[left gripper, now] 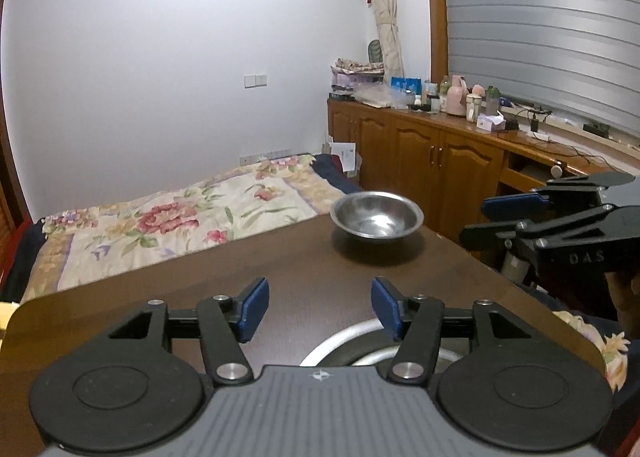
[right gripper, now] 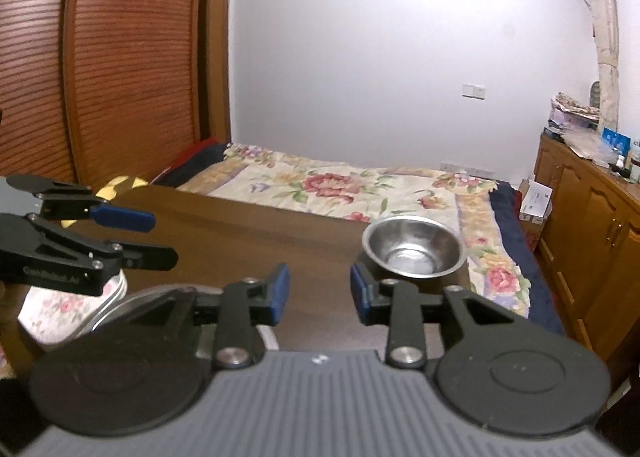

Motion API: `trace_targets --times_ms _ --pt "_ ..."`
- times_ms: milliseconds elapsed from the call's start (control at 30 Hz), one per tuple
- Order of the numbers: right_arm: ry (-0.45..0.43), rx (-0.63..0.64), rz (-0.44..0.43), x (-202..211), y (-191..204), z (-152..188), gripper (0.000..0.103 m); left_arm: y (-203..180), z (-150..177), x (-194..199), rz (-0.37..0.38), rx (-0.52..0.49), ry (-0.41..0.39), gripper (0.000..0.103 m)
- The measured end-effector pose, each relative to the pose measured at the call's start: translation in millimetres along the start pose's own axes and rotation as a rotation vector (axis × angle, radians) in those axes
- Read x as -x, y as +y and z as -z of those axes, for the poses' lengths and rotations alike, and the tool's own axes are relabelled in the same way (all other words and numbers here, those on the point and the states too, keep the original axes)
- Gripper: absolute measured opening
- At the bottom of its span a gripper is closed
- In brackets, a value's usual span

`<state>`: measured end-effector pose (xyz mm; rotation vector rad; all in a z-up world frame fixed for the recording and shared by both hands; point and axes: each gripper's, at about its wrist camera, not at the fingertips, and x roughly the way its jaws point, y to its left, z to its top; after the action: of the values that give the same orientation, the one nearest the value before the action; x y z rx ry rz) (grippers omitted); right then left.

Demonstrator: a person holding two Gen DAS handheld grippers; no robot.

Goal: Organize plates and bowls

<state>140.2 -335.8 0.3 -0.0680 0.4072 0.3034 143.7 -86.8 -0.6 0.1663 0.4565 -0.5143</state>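
Left wrist view
Bowls: one steel bowl point(left gripper: 377, 220), upright and empty, on the far part of the dark brown worktop point(left gripper: 280, 273), near its far right corner.
Plates: one white-rimmed plate point(left gripper: 340, 341) shows only in part, low on the worktop under and just behind the left gripper; whether more lie beneath it cannot be told.
Left gripper point(left gripper: 319, 310): points forward and a little down over the worktop; its jaws stand apart with nothing between the blue pads, clear of the plate rim below.
Right gripper point(left gripper: 484, 219): comes in from the right edge, turned on its side so one finger lies above the other, off the worktop's right side; jaws apart, nothing between them.
Beyond: a bed with a floral quilt point(left gripper: 168, 217); wooden cabinets point(left gripper: 420, 153) along the right wall.

Right wrist view
Bowls: the same single steel bowl point(right gripper: 414, 251), at the far right corner of the worktop point(right gripper: 240, 241), beside the bed.
Plates: a stack at lower left with a floral plate point(right gripper: 52, 313) outermost and white rims point(right gripper: 116, 297) beside it; the count is unclear.
Right gripper point(right gripper: 318, 293): aimed forward and slightly down, jaws parted, empty.
Left gripper point(right gripper: 160, 237): at the left edge above the stack, on its side, jaws parted, empty.
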Motion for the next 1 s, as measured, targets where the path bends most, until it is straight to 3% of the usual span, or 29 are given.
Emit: trace_targets --times_ms 67,133,300,467,1000 --pt "-0.014 -0.021 0.002 -4.1 -6.9 -1.5 0.064 0.2 -8.7 -5.6 -0.002 -0.002 -0.003 0.066" --pt "-0.025 -0.033 0.019 -9.3 -13.5 -2.3 0.066 -0.2 -15.0 -11.1 -0.009 -0.008 -0.008 0.077" --pt "-0.049 -0.071 0.051 -22.4 -33.4 -6.2 0.095 -1.0 -30.8 -27.6 -0.009 -0.015 -0.023 0.093" --pt "-0.061 -0.086 0.069 -36.8 -52.3 -12.9 0.103 -0.6 -45.6 -48.2 -0.008 -0.012 -0.021 0.095" --pt "-0.029 -0.123 0.097 -87.9 -94.0 -12.3 0.103 6.6 -72.9 -124.4 0.022 -0.015 0.047 0.094"
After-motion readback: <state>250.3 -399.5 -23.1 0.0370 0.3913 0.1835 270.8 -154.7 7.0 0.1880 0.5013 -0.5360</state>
